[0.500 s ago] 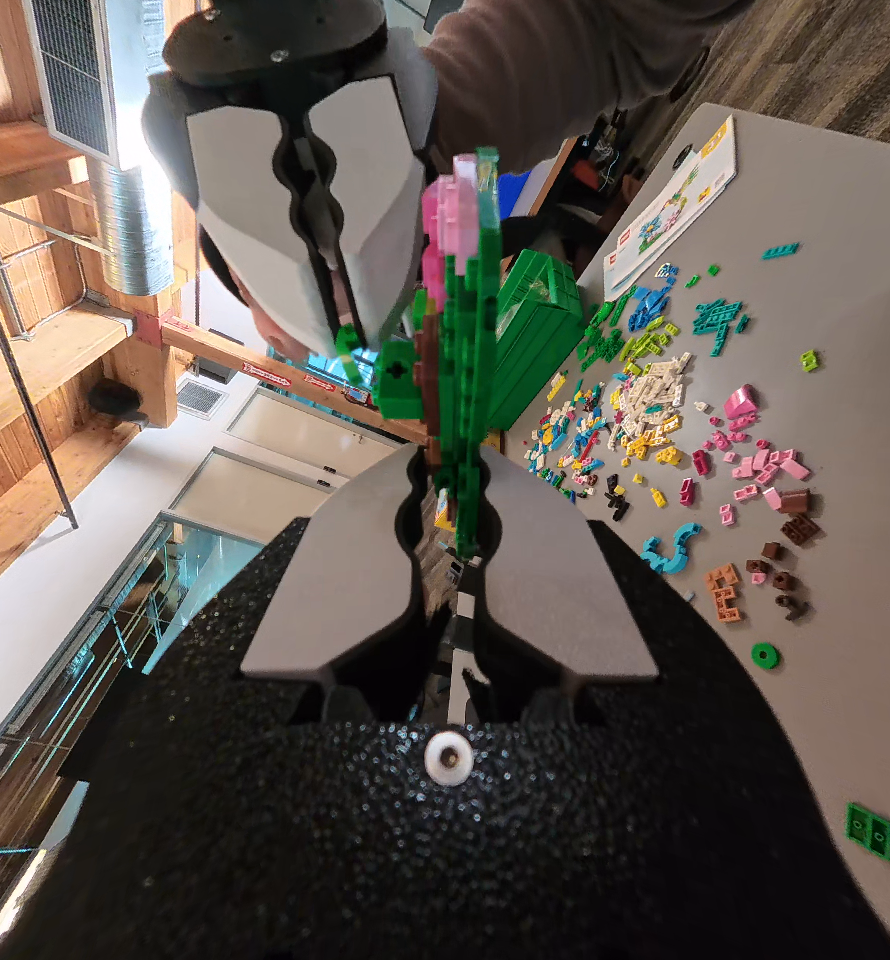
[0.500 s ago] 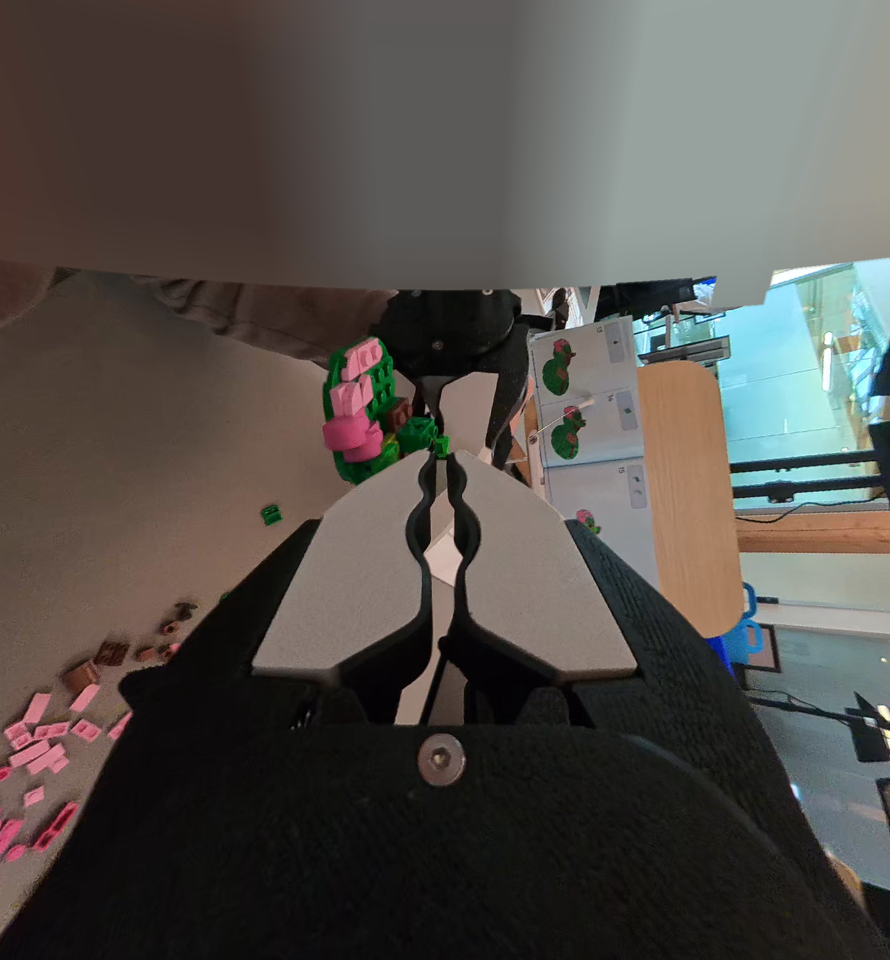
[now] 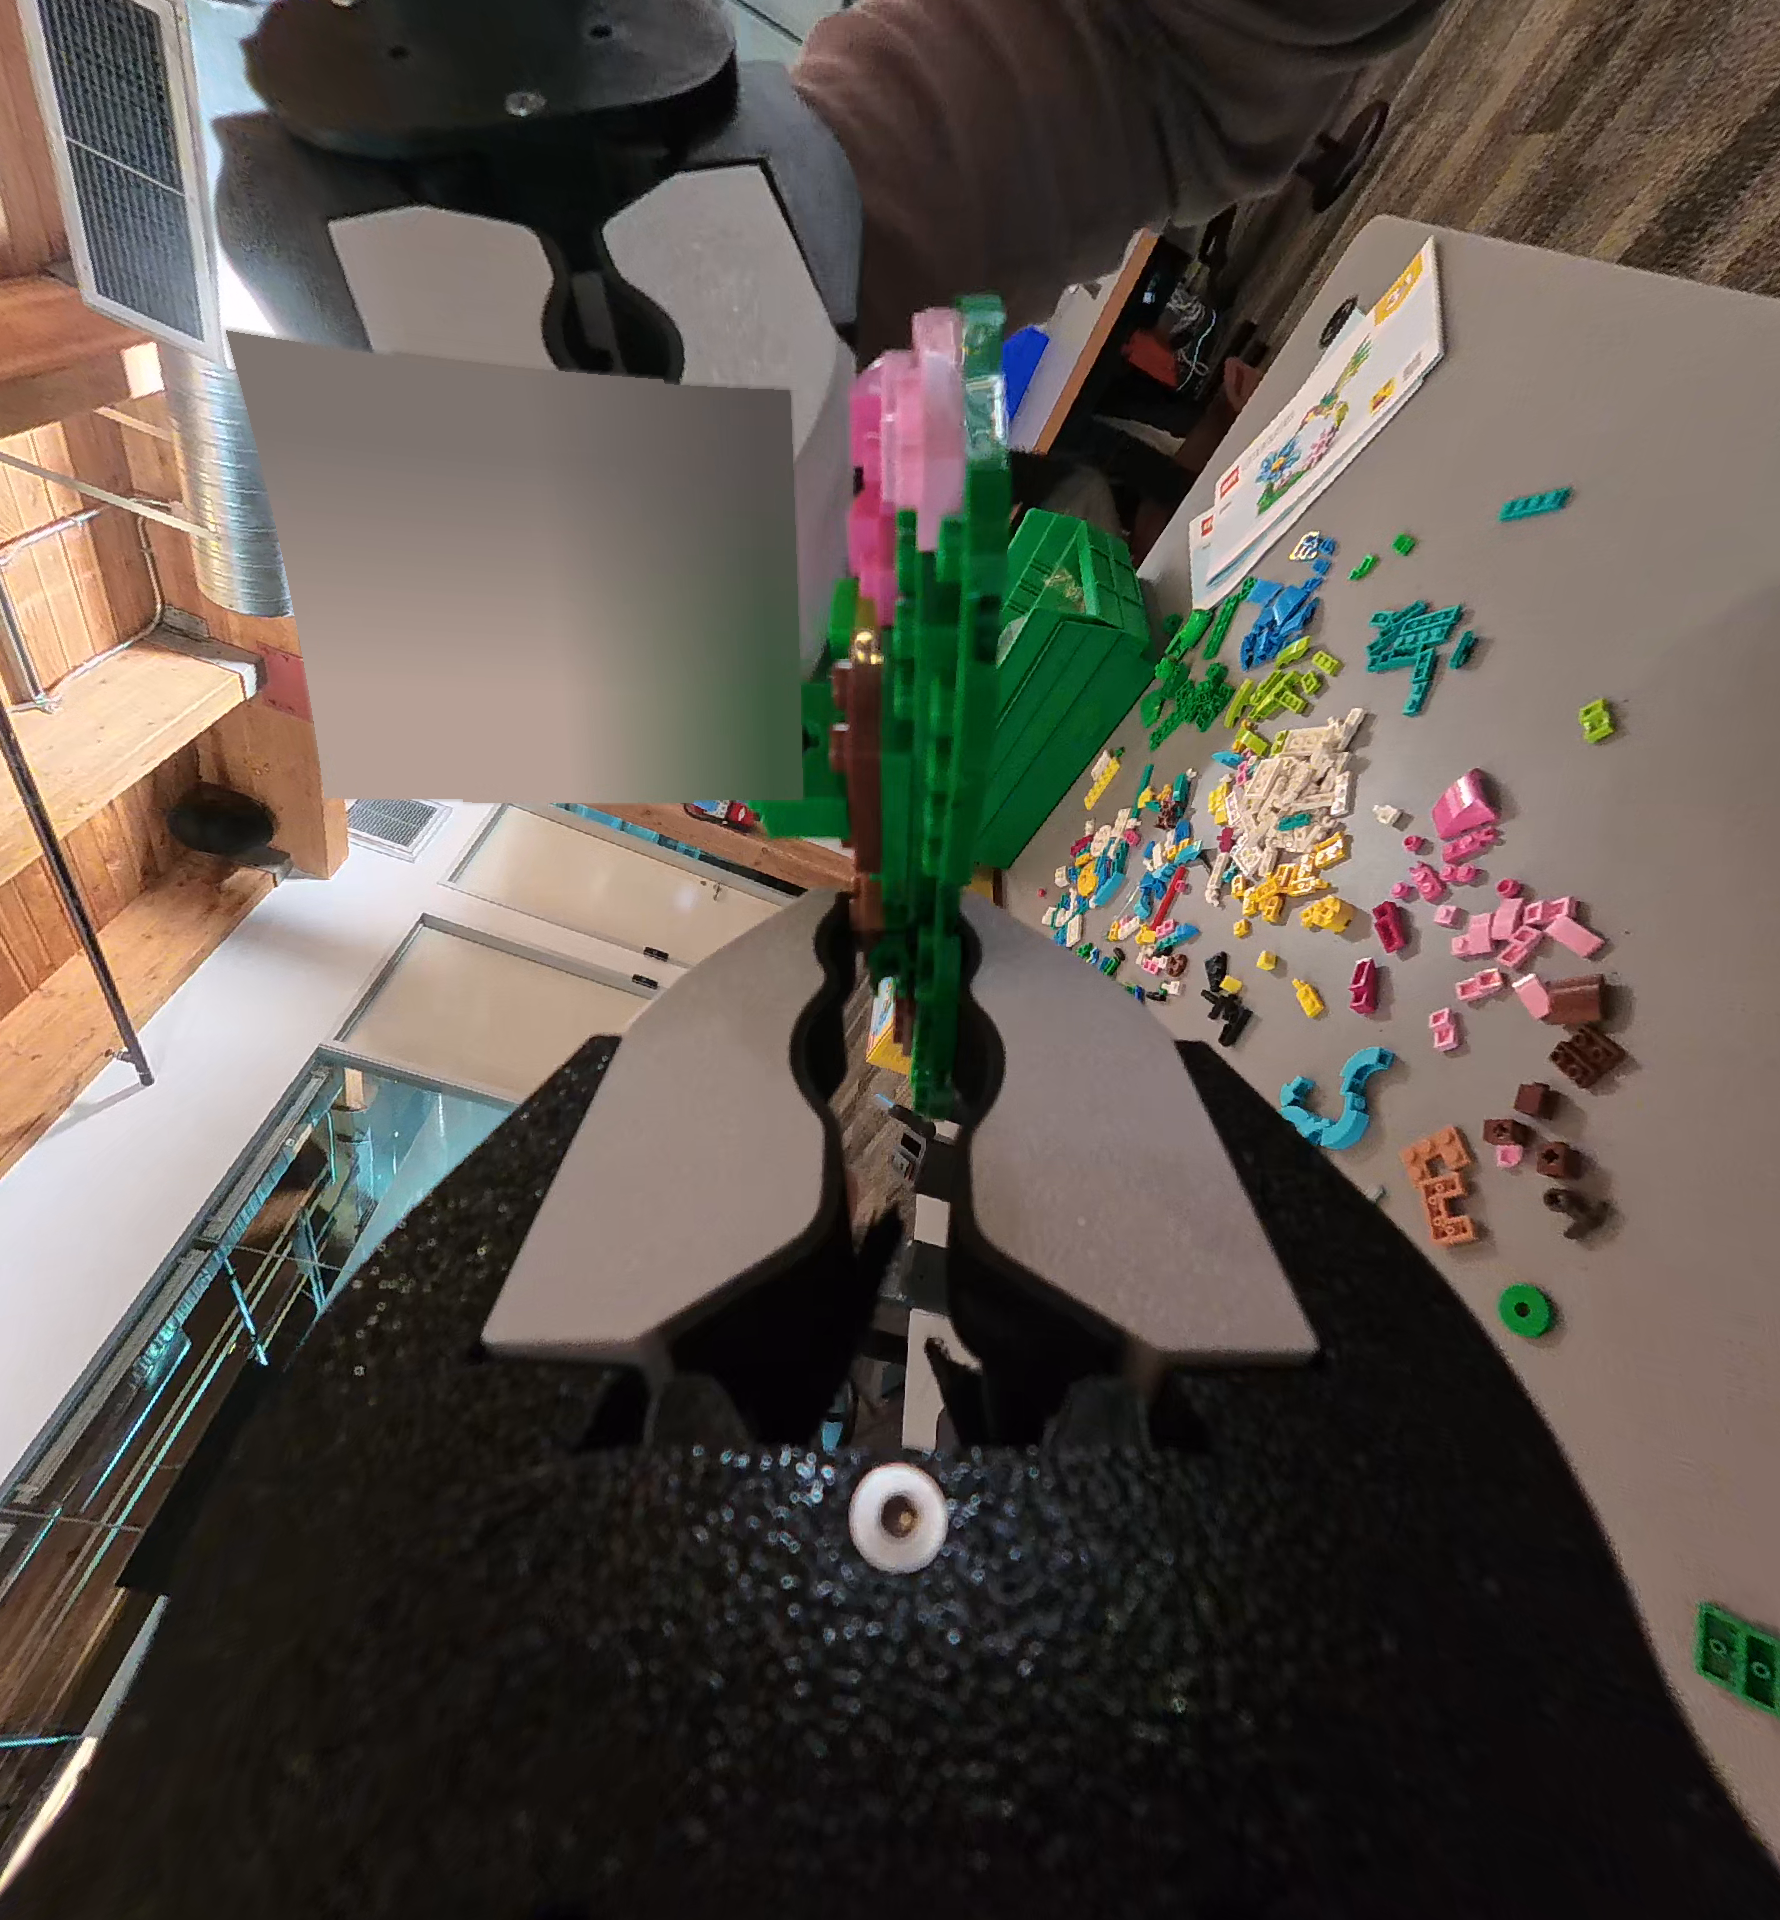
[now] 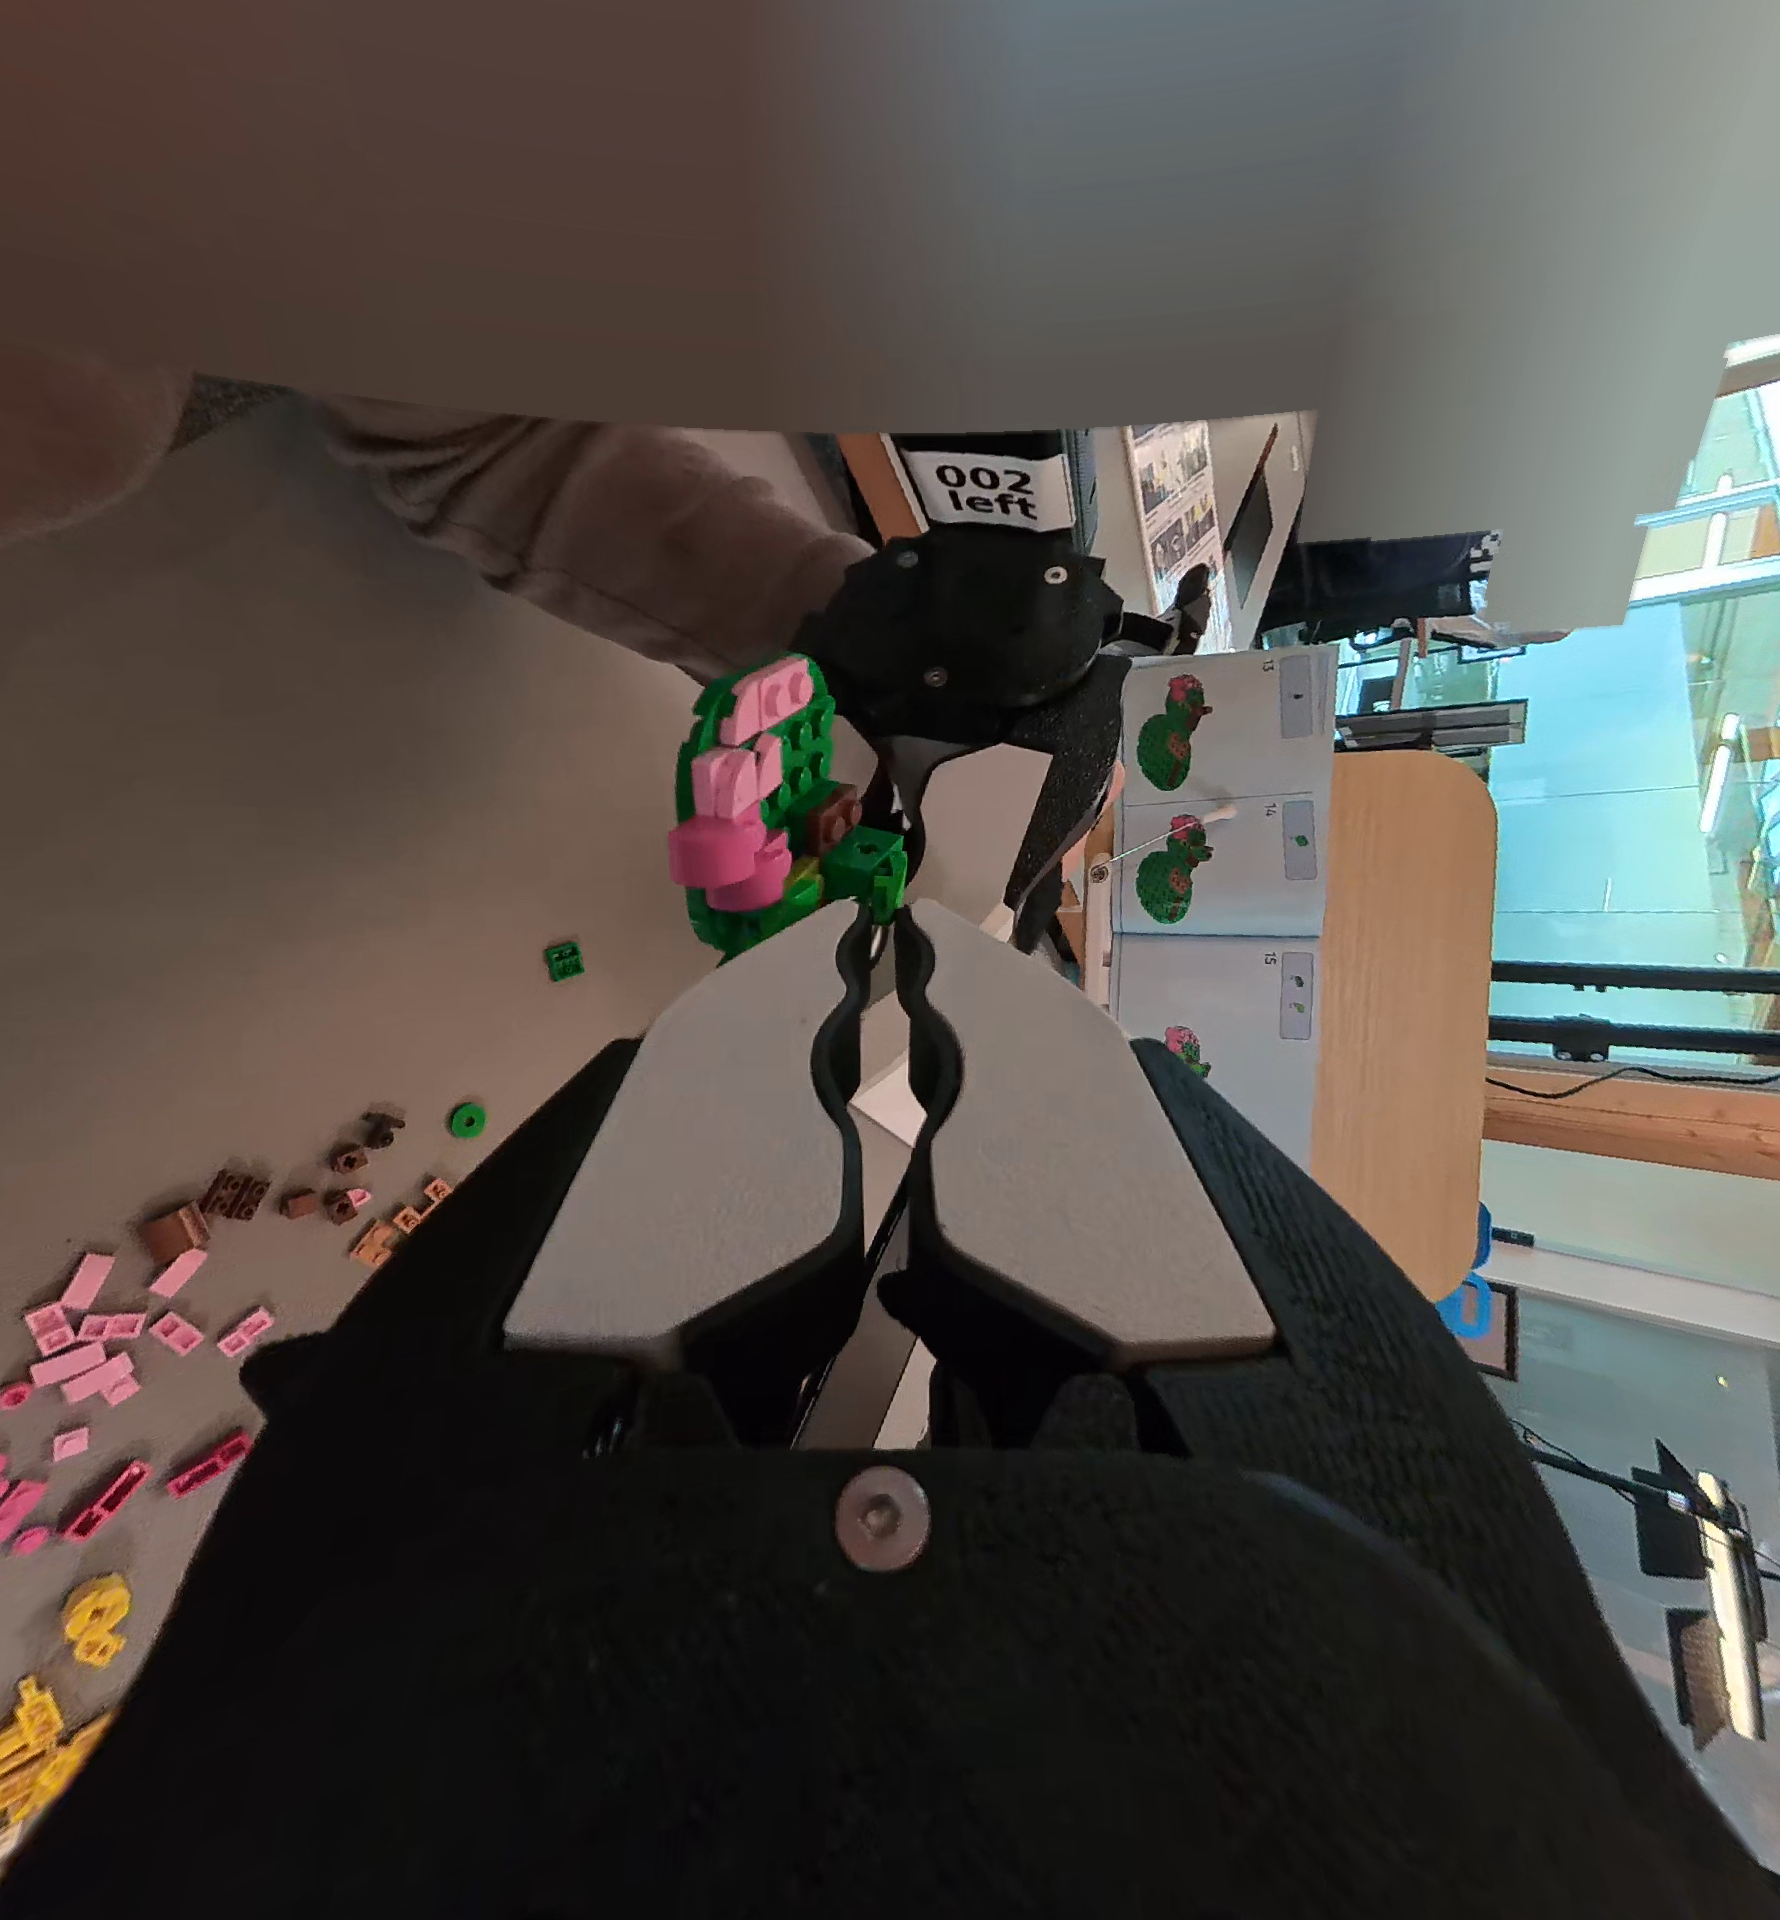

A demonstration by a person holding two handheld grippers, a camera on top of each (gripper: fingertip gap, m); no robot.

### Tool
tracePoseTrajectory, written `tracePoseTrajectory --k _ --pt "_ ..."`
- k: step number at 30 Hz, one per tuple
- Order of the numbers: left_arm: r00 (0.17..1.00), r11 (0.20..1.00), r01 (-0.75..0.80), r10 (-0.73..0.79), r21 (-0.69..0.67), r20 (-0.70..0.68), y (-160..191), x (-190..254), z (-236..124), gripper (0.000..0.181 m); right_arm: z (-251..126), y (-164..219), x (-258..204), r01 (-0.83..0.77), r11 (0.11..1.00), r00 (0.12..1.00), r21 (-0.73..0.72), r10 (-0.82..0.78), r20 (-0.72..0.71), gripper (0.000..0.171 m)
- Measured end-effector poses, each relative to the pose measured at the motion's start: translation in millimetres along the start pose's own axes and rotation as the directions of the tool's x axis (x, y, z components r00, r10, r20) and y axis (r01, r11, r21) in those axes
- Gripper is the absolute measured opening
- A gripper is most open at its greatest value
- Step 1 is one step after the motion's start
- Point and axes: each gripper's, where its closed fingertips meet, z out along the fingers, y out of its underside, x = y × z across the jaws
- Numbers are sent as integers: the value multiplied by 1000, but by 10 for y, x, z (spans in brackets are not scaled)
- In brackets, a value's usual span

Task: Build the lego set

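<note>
A: Loads of loose bricks (image 3: 1281, 810) on the grey table (image 3: 1644, 416), wooden beams (image 3: 24, 748) at 9 o'clock.

B: Anything hidden?

A: Blur patch covers the right gripper's (image 4: 878, 920) tips; they look pressed together, holding nothing I can make out.

B: Containers?

A: Green box (image 3: 1057, 686), contents unclear. Left gripper (image 3: 901, 940) is clamped on the green and pink lego build (image 3: 933, 665), held off the table.
</note>
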Motion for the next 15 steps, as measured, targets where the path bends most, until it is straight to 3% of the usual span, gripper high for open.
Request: tracePoseTrajectory --k 15 --pt "1000 999 -19 18 -40 -23 57 53 52 16 -30 75 -110 93 991 987 -97 -79 139 4"
